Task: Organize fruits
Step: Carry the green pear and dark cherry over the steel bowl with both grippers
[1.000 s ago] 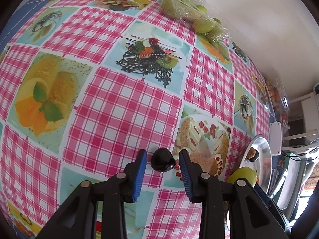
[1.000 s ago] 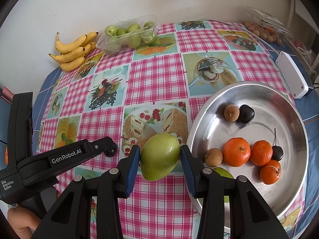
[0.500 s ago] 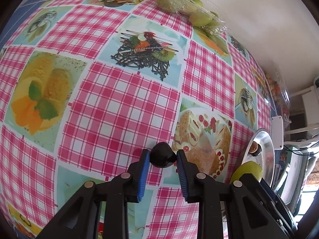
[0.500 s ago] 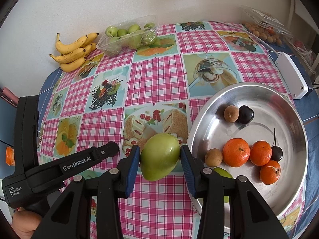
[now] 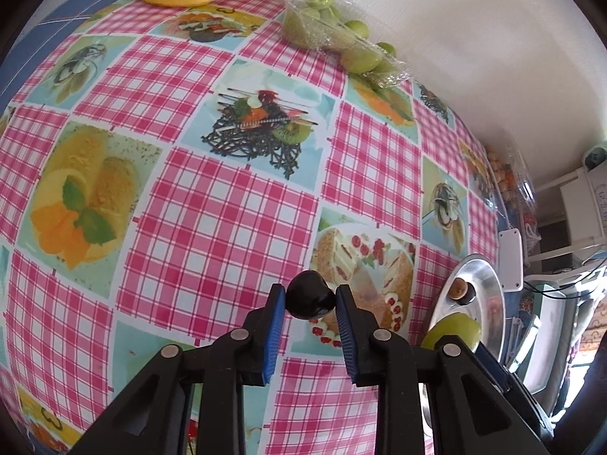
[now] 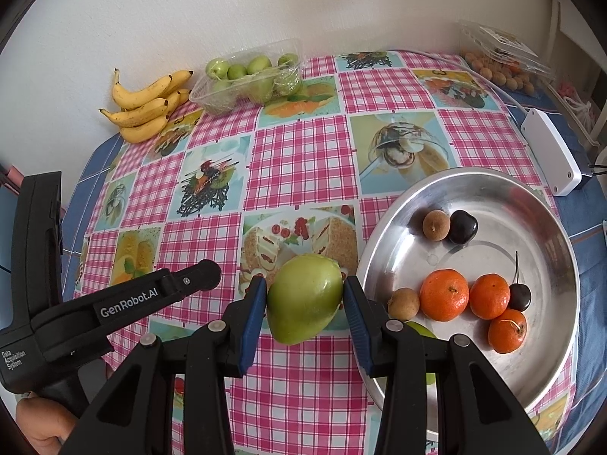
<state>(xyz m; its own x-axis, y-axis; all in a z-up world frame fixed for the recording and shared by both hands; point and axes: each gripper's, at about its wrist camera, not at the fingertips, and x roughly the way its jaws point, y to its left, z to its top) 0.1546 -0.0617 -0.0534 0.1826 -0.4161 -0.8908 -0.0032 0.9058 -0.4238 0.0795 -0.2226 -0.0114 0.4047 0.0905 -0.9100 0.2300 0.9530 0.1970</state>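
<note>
On the tray: several fruits already collected.
Right gripper: clamps green mango beside the tray rim, not yet placed.
Left gripper: pinches dark cherry, also waiting.

right gripper: blue pads clamped on green mango
steel tray: 3 o'clock of mango; holds three tangerines, dark cherries, brown longans
bananas: 10 o'clock, by the wall
left gripper: 9 o'clock, tip hidden
</note>
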